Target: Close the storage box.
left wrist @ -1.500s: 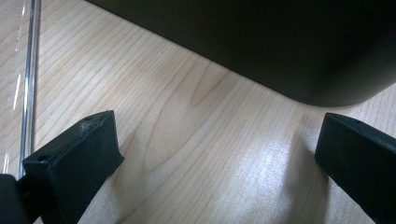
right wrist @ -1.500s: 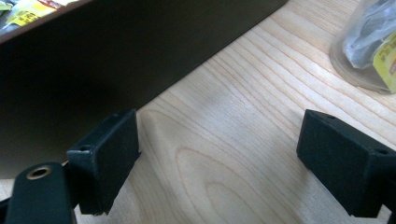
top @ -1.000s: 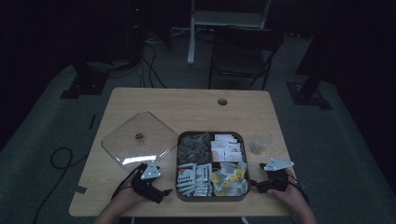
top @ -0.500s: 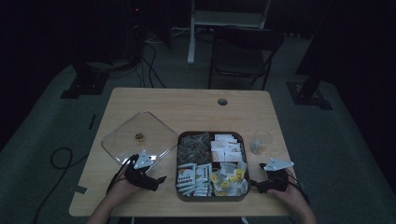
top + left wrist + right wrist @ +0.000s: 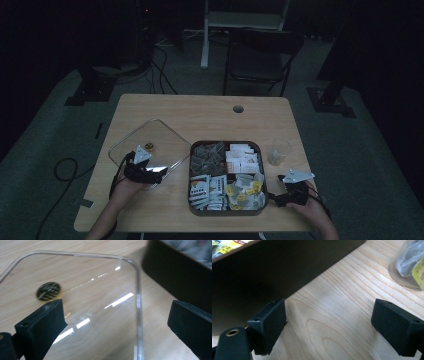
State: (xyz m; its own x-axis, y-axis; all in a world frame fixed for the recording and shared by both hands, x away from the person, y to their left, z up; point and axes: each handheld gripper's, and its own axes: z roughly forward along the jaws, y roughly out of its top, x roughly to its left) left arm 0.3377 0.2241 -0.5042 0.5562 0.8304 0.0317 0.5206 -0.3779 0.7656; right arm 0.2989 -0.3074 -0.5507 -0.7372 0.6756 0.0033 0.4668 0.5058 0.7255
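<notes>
- At far left on the tabletop [image 5: 210, 112], my left gripper [image 5: 113, 322] hovers over the clear lid [image 5: 100, 297], fingers spread, straddling its edge.
- Right of the dark tray [image 5: 226, 212], my right gripper [image 5: 329, 327] rests fingers released, near the plastic cup [image 5: 409, 263].

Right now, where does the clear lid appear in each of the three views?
High view: the clear lid lies flat on the table, left of the dark tray, with the left claw at its near edge.
Left gripper view: its rounded corner and rim run between the open jaws.
Right gripper view: not in it.
Shared landmark: the dark tray's wall.
</notes>
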